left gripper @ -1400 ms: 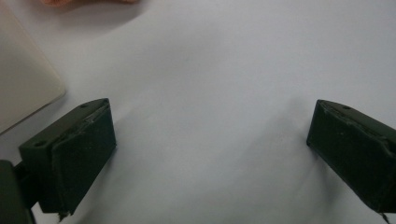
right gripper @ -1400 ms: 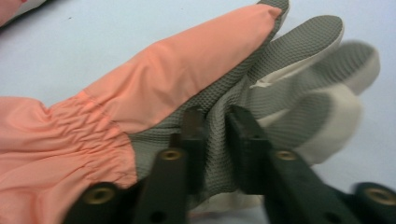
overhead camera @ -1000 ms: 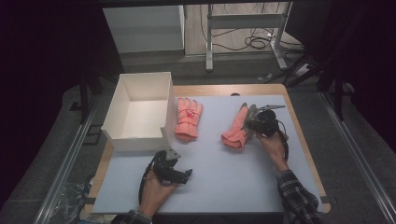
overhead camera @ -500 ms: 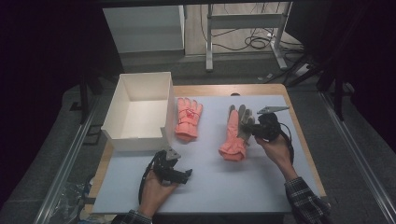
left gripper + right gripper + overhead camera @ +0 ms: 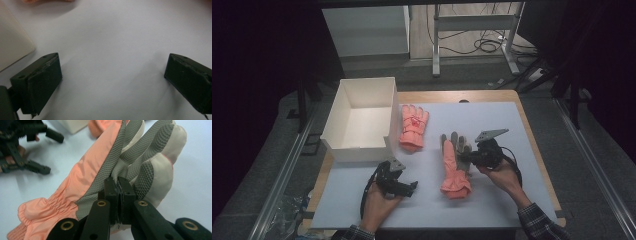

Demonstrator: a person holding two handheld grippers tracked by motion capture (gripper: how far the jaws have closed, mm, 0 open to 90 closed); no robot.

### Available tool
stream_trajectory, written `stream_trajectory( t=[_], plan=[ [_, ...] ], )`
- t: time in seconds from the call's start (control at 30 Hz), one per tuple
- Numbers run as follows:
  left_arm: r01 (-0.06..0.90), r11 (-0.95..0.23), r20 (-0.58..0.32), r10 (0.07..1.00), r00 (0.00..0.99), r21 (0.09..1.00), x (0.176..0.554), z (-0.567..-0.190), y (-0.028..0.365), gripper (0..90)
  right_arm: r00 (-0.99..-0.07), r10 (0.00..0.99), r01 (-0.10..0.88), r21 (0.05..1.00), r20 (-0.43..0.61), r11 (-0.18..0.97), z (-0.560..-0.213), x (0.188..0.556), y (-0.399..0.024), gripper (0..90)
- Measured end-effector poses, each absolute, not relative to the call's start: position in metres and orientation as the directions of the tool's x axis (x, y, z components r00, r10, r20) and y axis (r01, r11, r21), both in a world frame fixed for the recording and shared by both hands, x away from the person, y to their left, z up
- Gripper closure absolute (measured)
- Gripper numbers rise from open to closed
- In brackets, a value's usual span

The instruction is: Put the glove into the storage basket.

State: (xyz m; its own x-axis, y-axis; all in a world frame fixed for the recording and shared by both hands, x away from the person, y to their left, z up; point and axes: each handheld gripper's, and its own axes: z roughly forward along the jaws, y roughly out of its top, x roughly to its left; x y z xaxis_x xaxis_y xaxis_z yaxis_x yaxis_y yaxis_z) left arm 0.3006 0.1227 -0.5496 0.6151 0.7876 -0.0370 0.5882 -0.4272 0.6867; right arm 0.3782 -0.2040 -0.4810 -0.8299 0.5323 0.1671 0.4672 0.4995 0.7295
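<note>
A person's right claw [image 5: 463,158] is clamped tight on the palm edge of an orange glove [image 5: 453,167], its jaws pinching a fold of the grey grip fabric [image 5: 126,162] just below the fingers. The glove lies lengthwise near the middle of the tabletop [image 5: 532,200], cuff toward the person and fingertips pointing away, with the finger end lifted slightly where the claw holds it. Gripping at the palm rather than the cuff appears to let the whole glove be dragged or carried as one piece.

The left claw [image 5: 406,186] rests low over bare tabletop at the near left, jaws spread wide with nothing between them, apparently waiting its turn. In the left gripper view a corner of the white box [image 5: 12,47] shows just beside its left jaw.

A second orange glove [image 5: 413,127] lies flat, palm down, just beside the right wall of the open white box [image 5: 357,147], which stands empty at the tabletop's left. The placing suggests both gloves are bound for the box.

Open room is generous: bare surface lies between the held glove and the box, and more to the right and near sides. The box's upright wall is the one edge to clear; the held glove would likely need lifting above its rim, passing over or around the second glove and the idle left claw.
</note>
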Motion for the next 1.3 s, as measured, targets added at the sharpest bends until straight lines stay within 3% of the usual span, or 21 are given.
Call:
stream_trajectory(
  t=[0.33,0.73,0.97,1.3],
  plan=[
    [0.588,-0.427,-0.037,0.787,0.615,0.687,0.301,-0.55,0.123,1.1,-0.836,0.537,0.446,0.709,0.113,0.546,-0.503,0.382,-0.198,82.5],
    [0.588,-0.427,-0.036,0.788,0.615,0.687,0.301,-0.55,0.123,1.1,-0.824,0.566,0.371,0.764,0.008,0.528,-0.482,0.39,-0.194,56.5],
    [0.587,-0.427,-0.036,0.788,0.615,0.688,0.301,-0.55,0.123,1.1,-0.812,0.583,0.373,0.782,0.015,0.5,-0.471,0.402,-0.182,48.6],
    [0.587,-0.428,-0.035,0.787,0.616,0.687,0.301,-0.55,0.123,1.1,-0.804,0.586,0.43,0.782,0.104,0.451,-0.459,0.428,-0.153,42.1]
  ],
)
